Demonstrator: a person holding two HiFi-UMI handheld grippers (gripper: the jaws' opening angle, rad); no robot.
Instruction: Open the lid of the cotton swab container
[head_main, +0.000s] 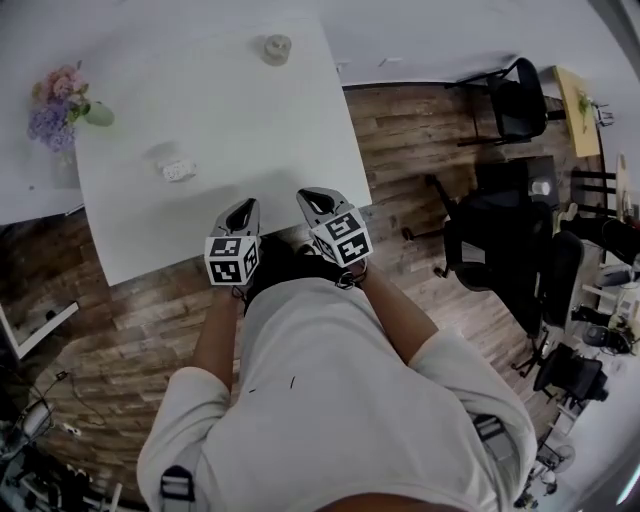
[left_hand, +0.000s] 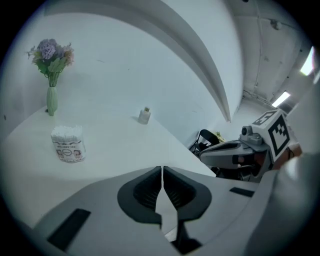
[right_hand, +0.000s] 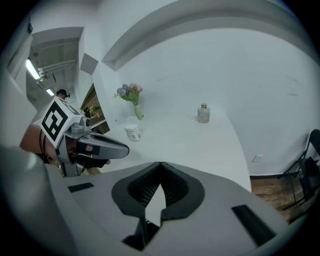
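The cotton swab container (head_main: 174, 167) is a small clear tub with a printed label, standing on the white table (head_main: 270, 140) left of centre; it also shows as the container (left_hand: 68, 143) in the left gripper view and the container (right_hand: 132, 133) in the right gripper view. Both grippers hover side by side over the table's near edge, well short of the tub. My left gripper (head_main: 243, 211) is shut with nothing between its jaws, as the left gripper (left_hand: 162, 172) shows. My right gripper (head_main: 312, 199) is likewise shut and empty, seen as the right gripper (right_hand: 160, 169).
A vase of flowers (head_main: 62, 108) stands at the table's far left corner. A small pale jar (head_main: 277, 48) sits near the far edge. Black office chairs (head_main: 512, 100) and desks stand on the wooden floor to the right.
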